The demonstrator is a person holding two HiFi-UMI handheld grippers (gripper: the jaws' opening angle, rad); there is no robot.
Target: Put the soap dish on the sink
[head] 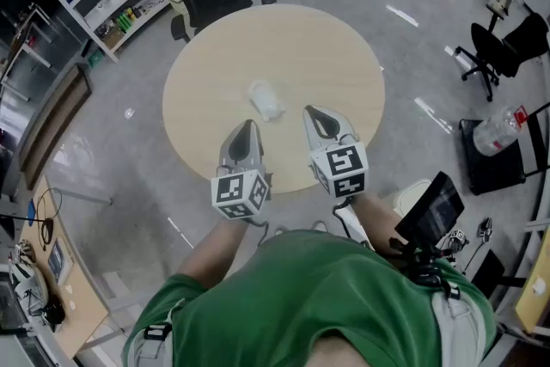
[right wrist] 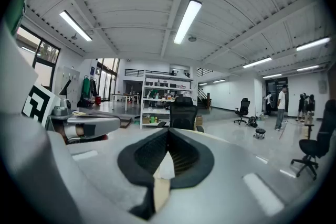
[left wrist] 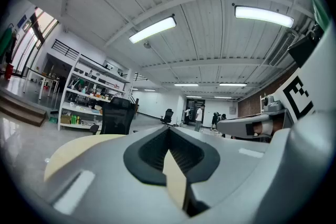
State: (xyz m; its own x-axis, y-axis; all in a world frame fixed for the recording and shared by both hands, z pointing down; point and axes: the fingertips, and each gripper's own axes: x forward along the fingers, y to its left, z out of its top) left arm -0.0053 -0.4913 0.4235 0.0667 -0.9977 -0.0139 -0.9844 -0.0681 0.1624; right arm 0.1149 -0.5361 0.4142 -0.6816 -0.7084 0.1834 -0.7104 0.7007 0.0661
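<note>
Soap dish: probably the pale translucent item, centre of round table. Left gripper, right gripper: jaws pressed together, empty. Risk: advancing unopened would shove it away.

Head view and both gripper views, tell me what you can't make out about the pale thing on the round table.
Pale thing, head view: too small and washed out to tell its shape or whether it is the soap dish.
Round table, gripper views: mostly blocked by the shut left gripper and right gripper themselves.
Sink: in no view.
</note>
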